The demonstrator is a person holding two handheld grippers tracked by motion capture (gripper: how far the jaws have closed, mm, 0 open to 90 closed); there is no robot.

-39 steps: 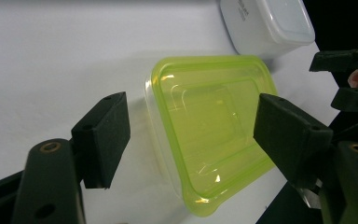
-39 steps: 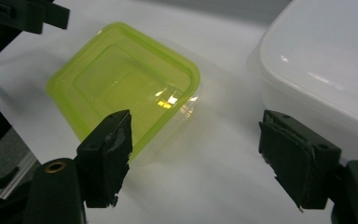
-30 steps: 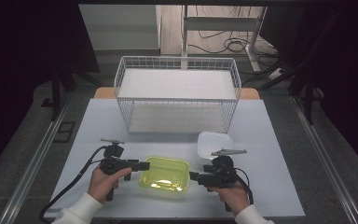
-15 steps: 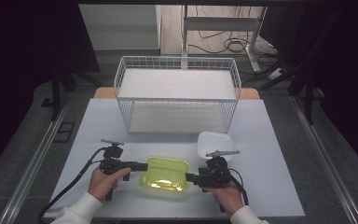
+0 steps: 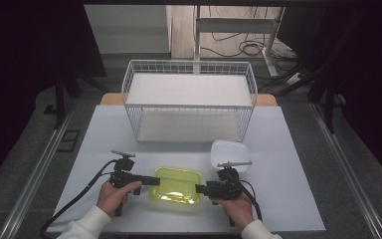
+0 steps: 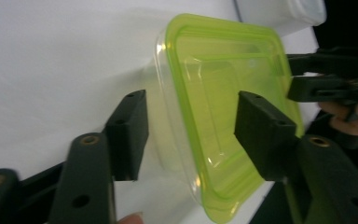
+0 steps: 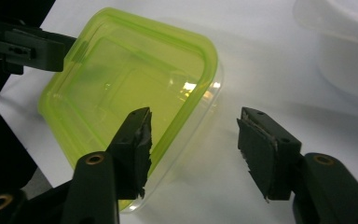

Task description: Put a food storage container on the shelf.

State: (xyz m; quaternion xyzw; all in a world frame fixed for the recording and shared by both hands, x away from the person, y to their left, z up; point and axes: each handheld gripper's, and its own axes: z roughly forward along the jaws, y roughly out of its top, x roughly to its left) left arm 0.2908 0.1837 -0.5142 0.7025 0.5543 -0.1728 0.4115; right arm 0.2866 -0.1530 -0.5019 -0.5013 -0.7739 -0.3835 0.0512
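Now 2 grippers flank a green box (image 5: 176,184) sitting near the table's (image 5: 288,164) front edge. Left gripper (image 6: 189,135) and right gripper (image 7: 193,149) each gape wide around an opposite rim, gripping nothing, seemingly readying a 2-sided lift.

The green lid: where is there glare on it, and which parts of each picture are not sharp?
High view: a small bright reflection sits on the green lid; the room around the table is dark. Right gripper view: a glare spot near the lid's right edge; the white container is blurred and overexposed. Left gripper view: no strong glare on the lid; the near jaws look soft.
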